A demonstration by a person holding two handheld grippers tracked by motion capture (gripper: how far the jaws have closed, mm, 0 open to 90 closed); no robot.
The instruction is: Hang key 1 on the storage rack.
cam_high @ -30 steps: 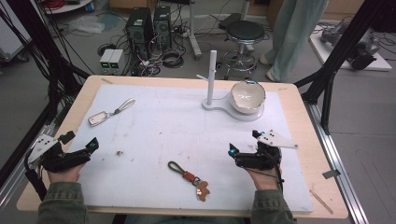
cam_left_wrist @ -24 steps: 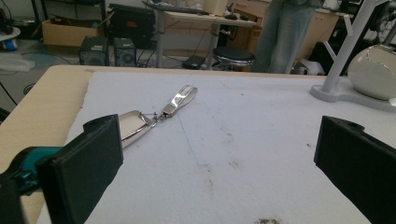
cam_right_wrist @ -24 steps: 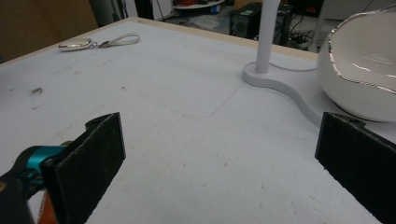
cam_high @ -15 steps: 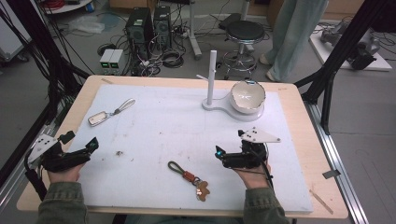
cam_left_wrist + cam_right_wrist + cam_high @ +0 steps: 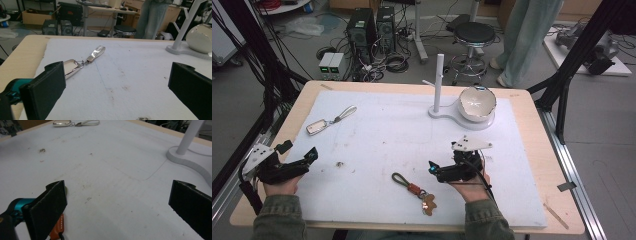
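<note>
Keyring (image 5: 414, 190) with its orange leather tab lies flat on the bench (image 5: 532, 210), near the front edge, just left of the right tongs (image 5: 432, 170), whose jaws gape wide. Left tongs (image 5: 309, 156) sit wide open too, well apart, facing a silver key fob (image 5: 75, 67).

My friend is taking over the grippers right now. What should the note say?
Left hand-held gripper: open, holding nothing, near the table's left edge, pointing toward the silver key fob further up the mat.
Right hand-held gripper: open, holding nothing, close beside the brown leather keychain, which lies flat on the white mat near the front edge.
White stand with a peg and the bowl sit at the back right.
Done: nothing is picked up yet.
Left: probably grab the brown keychain first; the right gripper is nearest it. Where it goes is only a guess, maybe the stand or bowl.
</note>
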